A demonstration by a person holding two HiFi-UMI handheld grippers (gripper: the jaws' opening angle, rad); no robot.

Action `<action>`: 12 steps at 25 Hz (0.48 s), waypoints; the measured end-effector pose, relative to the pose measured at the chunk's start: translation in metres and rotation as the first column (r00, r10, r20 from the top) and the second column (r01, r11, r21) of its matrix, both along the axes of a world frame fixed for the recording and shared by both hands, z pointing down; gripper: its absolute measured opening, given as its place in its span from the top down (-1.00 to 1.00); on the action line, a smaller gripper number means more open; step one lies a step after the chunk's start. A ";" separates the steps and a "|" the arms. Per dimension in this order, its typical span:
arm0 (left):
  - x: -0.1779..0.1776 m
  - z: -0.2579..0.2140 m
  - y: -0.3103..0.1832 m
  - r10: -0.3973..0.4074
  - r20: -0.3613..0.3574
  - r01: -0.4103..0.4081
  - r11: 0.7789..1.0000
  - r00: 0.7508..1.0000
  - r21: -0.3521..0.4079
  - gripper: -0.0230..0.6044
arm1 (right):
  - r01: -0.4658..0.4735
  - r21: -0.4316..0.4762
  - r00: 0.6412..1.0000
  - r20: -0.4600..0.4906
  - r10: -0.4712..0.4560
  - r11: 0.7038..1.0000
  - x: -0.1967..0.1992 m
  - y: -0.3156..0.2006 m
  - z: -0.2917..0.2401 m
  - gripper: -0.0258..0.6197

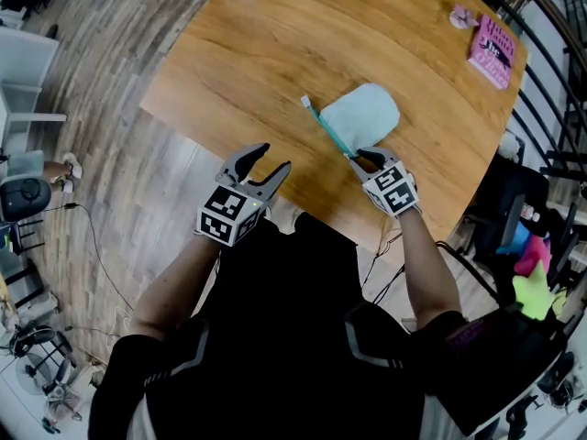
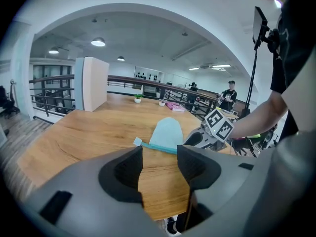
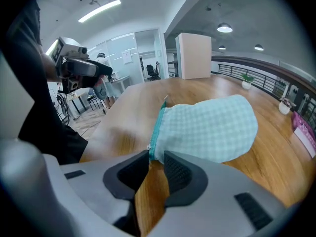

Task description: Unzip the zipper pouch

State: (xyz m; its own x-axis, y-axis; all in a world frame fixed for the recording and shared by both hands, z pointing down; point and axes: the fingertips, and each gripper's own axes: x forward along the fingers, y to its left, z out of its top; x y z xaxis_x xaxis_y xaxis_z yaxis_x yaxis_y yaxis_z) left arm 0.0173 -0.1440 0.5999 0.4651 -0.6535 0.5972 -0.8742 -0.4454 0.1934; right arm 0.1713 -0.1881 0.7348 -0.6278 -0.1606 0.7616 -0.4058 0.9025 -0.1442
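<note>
This is an open-plan office floor. A black railing runs round its edge, round ceiling lights shine overhead, and glass-walled rooms with desk chairs line one side. There is a plank floor and a broad wooden table. A person stands by the far rail.

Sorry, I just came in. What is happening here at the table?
A person holds a gripper in each hand over a wooden table. The right gripper has its fingers pinched on the near end of the zipper of a light green zipper pouch lying flat on the table. The left gripper hangs open and empty near the table's edge, apart from the pouch. The zipper looks closed along its length.
</note>
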 end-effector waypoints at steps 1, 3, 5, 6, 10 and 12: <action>0.000 0.001 0.000 -0.002 0.000 0.002 1.000 1.000 -0.001 0.17 | 0.006 -0.010 1.000 0.001 -0.006 1.000 -0.001 0.000 0.001 0.61; 0.001 0.001 0.002 -0.002 -0.001 0.002 1.000 1.000 -0.001 0.17 | 0.013 -0.055 1.000 0.009 -0.012 0.998 -0.002 0.002 0.003 0.61; 0.001 0.001 0.003 0.000 0.000 0.000 1.000 1.000 -0.001 0.17 | 0.015 -0.108 1.000 0.021 -0.013 0.994 -0.002 0.001 0.004 0.62; 0.001 0.002 0.004 -0.001 0.000 0.001 1.000 1.000 -0.002 0.17 | 0.017 -0.131 1.000 0.026 -0.014 0.991 -0.003 0.001 0.005 0.63; 0.000 0.003 0.006 -0.008 -0.004 0.008 1.000 1.000 -0.004 0.18 | 0.040 -0.176 0.999 0.032 -0.035 0.984 -0.004 0.003 0.006 0.72; -0.001 0.002 0.006 -0.010 0.000 0.010 1.000 1.000 -0.005 0.17 | 0.032 -0.198 0.999 0.044 -0.023 0.980 -0.005 0.003 0.006 0.75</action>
